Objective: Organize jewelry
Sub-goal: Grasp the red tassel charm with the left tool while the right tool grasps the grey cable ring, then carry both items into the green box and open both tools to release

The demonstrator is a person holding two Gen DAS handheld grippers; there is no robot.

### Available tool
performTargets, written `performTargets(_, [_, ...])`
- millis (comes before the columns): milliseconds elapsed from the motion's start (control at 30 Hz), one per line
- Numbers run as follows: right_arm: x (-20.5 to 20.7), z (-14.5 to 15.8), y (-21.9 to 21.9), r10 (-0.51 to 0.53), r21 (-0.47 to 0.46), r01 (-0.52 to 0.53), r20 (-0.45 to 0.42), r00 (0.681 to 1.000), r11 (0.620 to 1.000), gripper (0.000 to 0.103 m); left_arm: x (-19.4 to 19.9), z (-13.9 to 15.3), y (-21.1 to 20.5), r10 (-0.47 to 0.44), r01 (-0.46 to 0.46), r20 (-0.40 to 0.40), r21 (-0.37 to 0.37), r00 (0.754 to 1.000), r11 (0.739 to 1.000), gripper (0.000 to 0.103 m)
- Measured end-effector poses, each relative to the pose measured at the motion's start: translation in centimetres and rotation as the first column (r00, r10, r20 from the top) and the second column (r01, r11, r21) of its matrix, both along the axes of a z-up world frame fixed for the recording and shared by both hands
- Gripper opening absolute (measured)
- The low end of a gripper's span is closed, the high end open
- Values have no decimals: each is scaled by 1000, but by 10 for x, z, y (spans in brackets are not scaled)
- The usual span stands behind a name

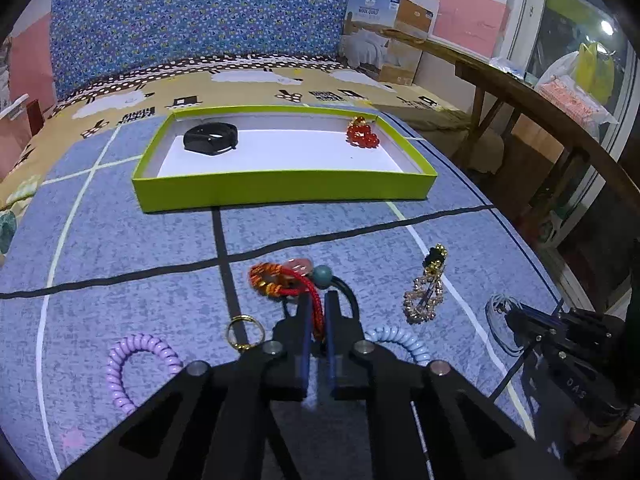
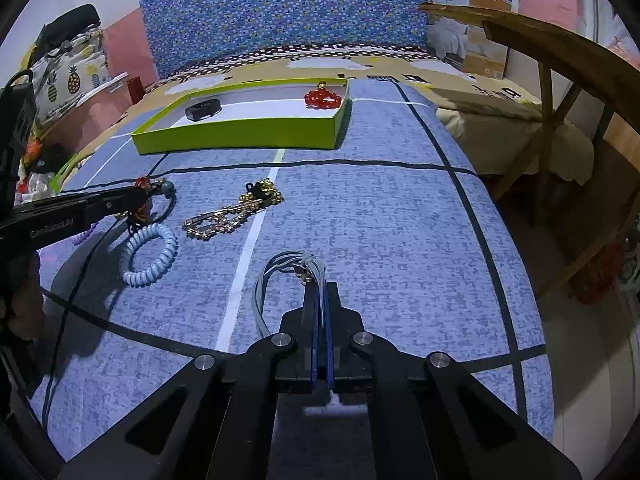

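Our left gripper pinches the red cord bracelet mid-mat; our right gripper clamps the grey cord necklace near the mat's front edge; we should lift both slowly toward the green tray

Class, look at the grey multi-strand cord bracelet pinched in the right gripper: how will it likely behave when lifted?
Probably floppy: the grey cord bracelet lies in a loose loop, so it should droop from the right gripper. Likely light, being thin strands. Its separate strands may splay or snag.
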State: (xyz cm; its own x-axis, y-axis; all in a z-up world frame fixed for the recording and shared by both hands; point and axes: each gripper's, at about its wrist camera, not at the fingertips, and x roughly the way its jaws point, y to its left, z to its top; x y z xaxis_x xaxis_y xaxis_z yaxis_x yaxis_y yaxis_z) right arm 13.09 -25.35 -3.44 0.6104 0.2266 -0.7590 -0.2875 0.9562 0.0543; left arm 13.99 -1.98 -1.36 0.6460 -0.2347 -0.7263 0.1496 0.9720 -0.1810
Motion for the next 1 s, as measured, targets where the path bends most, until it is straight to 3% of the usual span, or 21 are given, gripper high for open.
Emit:
performTargets(633, [-9, 35, -1, 14, 82, -20, 81, 997, 996, 1, -23, 43, 31, 8, 1, 109, -75, 994, 997, 3])
performTargets(1000, [7, 61, 9, 43, 98, -58, 143, 989, 994, 1, -20, 61, 34, 0, 3, 161, -20, 987, 1000, 3])
